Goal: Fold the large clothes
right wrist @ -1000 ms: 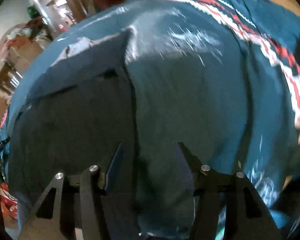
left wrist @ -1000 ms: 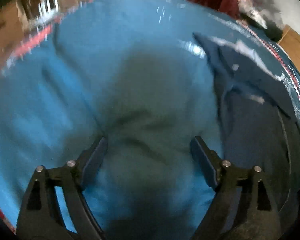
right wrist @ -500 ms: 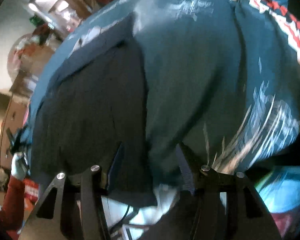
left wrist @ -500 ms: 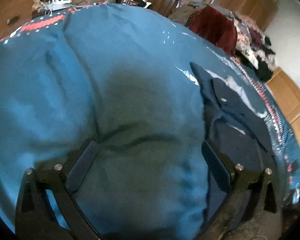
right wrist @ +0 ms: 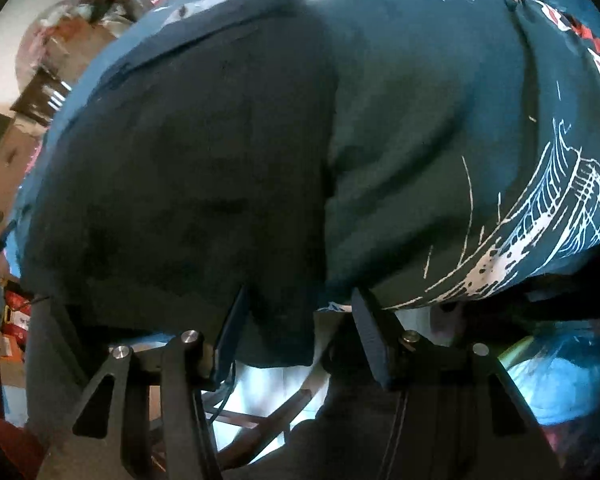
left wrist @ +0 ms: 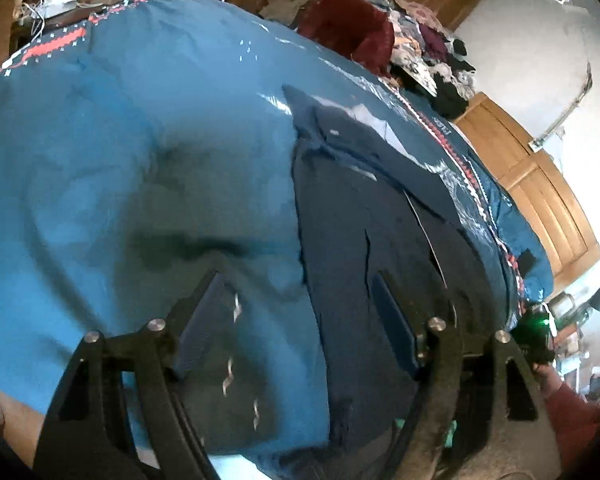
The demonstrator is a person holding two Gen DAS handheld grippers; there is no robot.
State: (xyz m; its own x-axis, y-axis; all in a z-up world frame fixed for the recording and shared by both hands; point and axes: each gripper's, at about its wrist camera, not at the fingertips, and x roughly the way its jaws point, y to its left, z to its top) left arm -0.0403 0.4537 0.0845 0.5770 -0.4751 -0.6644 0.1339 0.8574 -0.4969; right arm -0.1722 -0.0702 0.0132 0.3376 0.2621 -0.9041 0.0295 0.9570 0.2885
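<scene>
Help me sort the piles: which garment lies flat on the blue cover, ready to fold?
The dark navy garment, spread flat on the blue bedcover. The dark red garment lies bunched in the clutter at the far edge.

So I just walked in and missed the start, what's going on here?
A person holding a gripper in each hand is working on a dark navy garment spread on a blue bedspread. The left gripper is open over the garment's edge. The right gripper is open at the near hem, holding nothing. No fold is visible yet. More clothes are piled at the far end.
</scene>
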